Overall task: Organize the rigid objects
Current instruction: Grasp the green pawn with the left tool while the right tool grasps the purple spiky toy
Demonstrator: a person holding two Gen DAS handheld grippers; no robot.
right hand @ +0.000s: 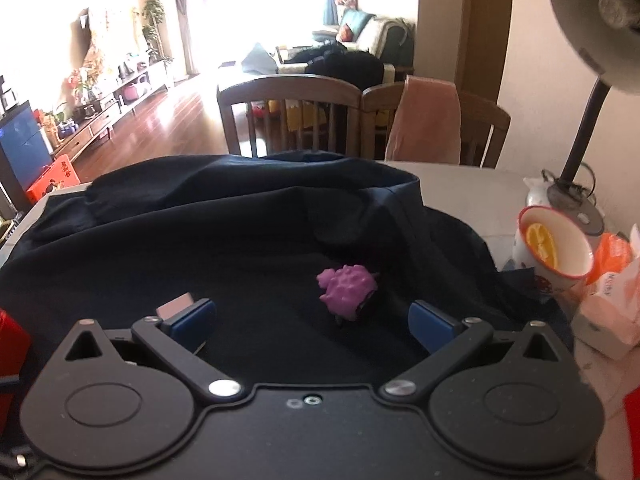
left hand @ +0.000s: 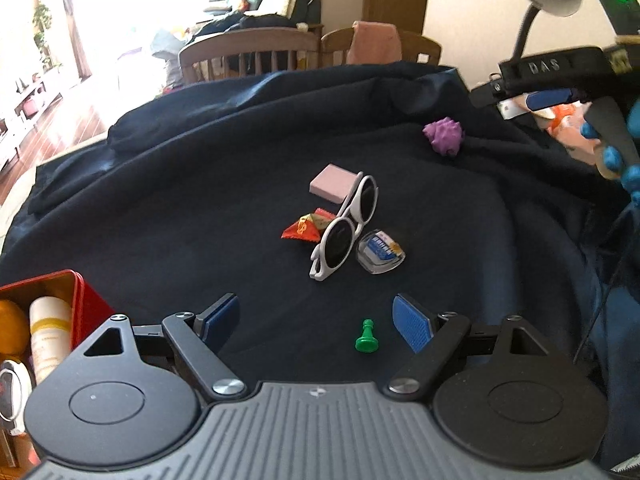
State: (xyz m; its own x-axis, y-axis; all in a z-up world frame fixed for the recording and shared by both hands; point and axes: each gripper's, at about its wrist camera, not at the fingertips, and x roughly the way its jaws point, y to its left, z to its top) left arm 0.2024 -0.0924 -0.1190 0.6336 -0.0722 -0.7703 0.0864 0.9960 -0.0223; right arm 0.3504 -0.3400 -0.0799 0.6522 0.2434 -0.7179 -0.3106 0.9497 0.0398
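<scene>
On the dark cloth lie white sunglasses (left hand: 346,228), a pink block (left hand: 334,182), a red snack packet (left hand: 306,229), a clear blue-labelled packet (left hand: 380,251), a green pawn (left hand: 367,337) and a purple spiky toy (left hand: 443,136). My left gripper (left hand: 316,322) is open and empty; the pawn stands between its fingers, nearer the right one. My right gripper (right hand: 312,316) is open and empty, low over the cloth, with the purple toy (right hand: 347,286) just beyond its fingers. The pink block (right hand: 175,307) peeks from behind its left finger. The right gripper also shows at the upper right of the left wrist view (left hand: 552,96).
A red tin (left hand: 76,292) with a white tube and other items sits at the left. A tilted bowl holding an orange slice (right hand: 554,244), tissue packs (right hand: 608,300) and a desk lamp (right hand: 576,152) stand at the right. Wooden chairs (right hand: 288,112) stand behind the table.
</scene>
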